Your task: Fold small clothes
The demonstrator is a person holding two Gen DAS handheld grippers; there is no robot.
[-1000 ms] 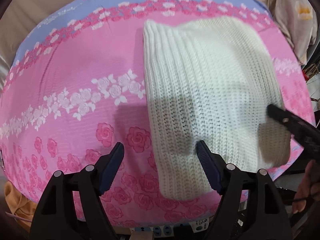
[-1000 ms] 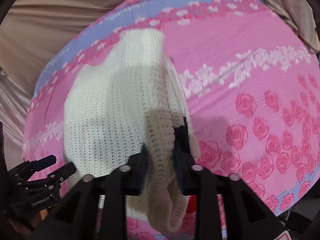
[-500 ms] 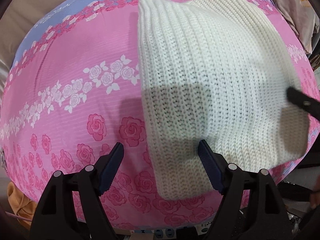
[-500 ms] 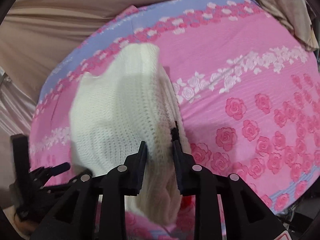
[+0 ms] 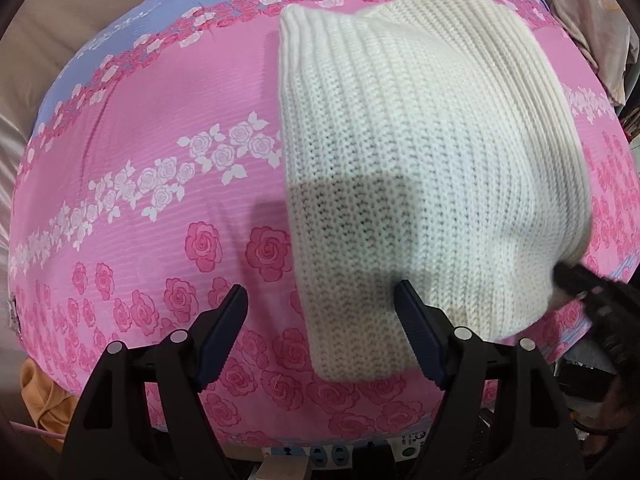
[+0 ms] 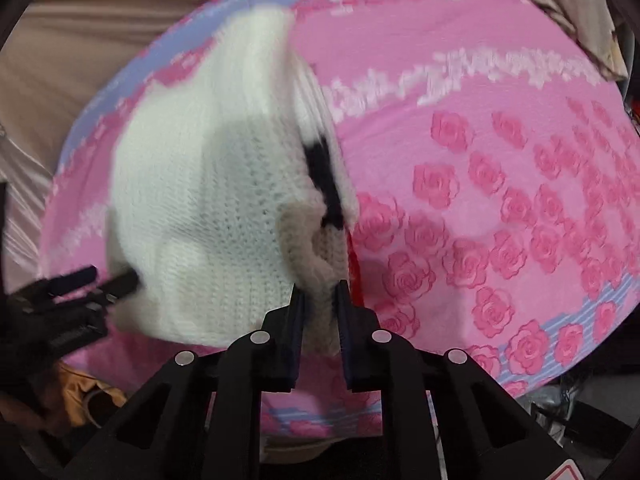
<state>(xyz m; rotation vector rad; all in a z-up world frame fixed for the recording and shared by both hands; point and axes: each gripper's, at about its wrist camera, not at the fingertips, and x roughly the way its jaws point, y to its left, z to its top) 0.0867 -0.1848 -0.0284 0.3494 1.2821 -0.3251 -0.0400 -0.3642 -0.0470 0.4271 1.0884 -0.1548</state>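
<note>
A white knit garment [image 5: 420, 140] lies flat on the pink rose-print sheet [image 5: 160, 120]. My left gripper [image 5: 320, 290] is open just above the sheet, straddling the garment's near left corner without gripping it. My right gripper [image 6: 320, 290] is shut on the garment's [image 6: 208, 184] near right edge, where a beige knit fold and a black patch bunch up at the fingertips. In the left wrist view the right gripper [image 5: 580, 284] shows dark at that lifted corner. The left gripper [image 6: 80, 292] appears at the left of the blurred right wrist view.
The sheet's near edge drops off just below both grippers, with a power strip [image 5: 328, 452] beneath it. An orange cloth [image 5: 40, 400] lies at the lower left. Beige fabric [image 5: 80, 12] lies behind the bed and loose clothes [image 5: 592, 20] are piled at the far right.
My right gripper has pulled the garment's right edge down and nearer, bunching the fabric at its tips. The left gripper stays open and has edged closer to the garment's corner.
</note>
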